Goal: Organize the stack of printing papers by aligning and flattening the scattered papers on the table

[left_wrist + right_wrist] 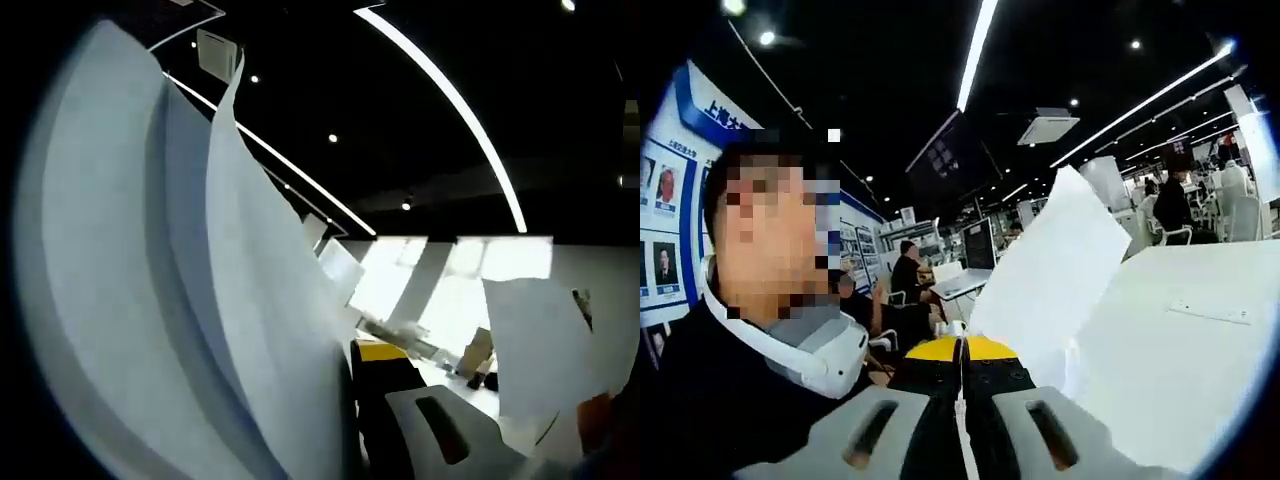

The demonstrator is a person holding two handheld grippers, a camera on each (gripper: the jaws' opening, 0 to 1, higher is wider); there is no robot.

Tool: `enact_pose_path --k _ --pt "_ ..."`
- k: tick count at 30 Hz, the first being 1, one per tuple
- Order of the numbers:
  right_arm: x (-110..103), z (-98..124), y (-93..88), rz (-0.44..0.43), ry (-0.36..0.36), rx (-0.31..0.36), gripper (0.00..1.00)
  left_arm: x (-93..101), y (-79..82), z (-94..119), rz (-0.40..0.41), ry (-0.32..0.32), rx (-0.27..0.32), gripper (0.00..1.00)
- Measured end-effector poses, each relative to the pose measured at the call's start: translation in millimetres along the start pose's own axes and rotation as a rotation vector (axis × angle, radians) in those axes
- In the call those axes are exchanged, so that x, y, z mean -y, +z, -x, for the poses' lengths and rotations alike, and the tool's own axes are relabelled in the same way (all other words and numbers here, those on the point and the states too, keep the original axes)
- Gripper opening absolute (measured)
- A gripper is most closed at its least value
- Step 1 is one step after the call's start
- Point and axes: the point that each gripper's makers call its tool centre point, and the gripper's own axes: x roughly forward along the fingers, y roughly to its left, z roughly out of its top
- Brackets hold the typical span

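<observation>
Right gripper view: right gripper (962, 385) is clamped on one raised paper sheet (1055, 275) above the table (1200, 350). Left gripper (352, 420) pinches the curled paper stack (180, 300). Advice: square edges before lowering flat.

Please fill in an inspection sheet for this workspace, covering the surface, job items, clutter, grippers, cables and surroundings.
Surface: white table, mostly bare.
Job's things: curved white paper sheets close against the left gripper view; one sheet stands up from the right gripper.
Clutter: nothing seen.
Grippers: right gripper jaws together, sheet's lower edge at them; left gripper partly hidden by paper, state unclear.
Cables: nothing seen.
Surroundings: dark ceiling with strip lights, seated people, wall posters.
</observation>
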Motion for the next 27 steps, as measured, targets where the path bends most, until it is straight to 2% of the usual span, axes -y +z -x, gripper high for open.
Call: enact_pose_path --k 3,7,10,13,15,19,21,24,27 --pt "0 -2 -7.7 -0.007 0.017 -0.028 0.0 0.0 0.1 0 0.0 0.0 0.0 0.11" --pt "3 -10 -18.5 -0.023 0.004 -0.06 0.0 -0.2 0.5 0 0.001 -0.001 0.0 0.11" --pt "6 -13 -29.1 -0.033 0.005 -0.103 0.0 -0.3 0.6 0 0.001 -0.001 0.0 0.11" --pt "21 -15 -47.4 -0.07 -0.029 -0.175 0.0 -0.2 0.7 0 0.002 -0.002 0.0 0.11" --pt "45 -7 -56.1 -0.083 -0.113 -0.207 0.0 -0.1 0.7 0 0.002 -0.003 0.0 0.11" --pt "73 -4 -77.8 -0.106 -0.191 -0.281 0.0 -0.3 0.7 1 0.004 -0.005 0.0 0.11" --pt "94 1 -88.4 -0.137 -0.256 -0.315 0.0 -0.3 0.7 1 0.004 -0.005 0.001 0.11" --pt "118 9 -105.2 -0.197 -0.303 -0.381 0.0 -0.7 0.5 1 0.005 -0.005 0.001 0.11" --pt "144 17 -116.1 -0.186 -0.365 -0.43 0.0 -1.0 0.3 1 0.006 -0.006 0.001 0.11"
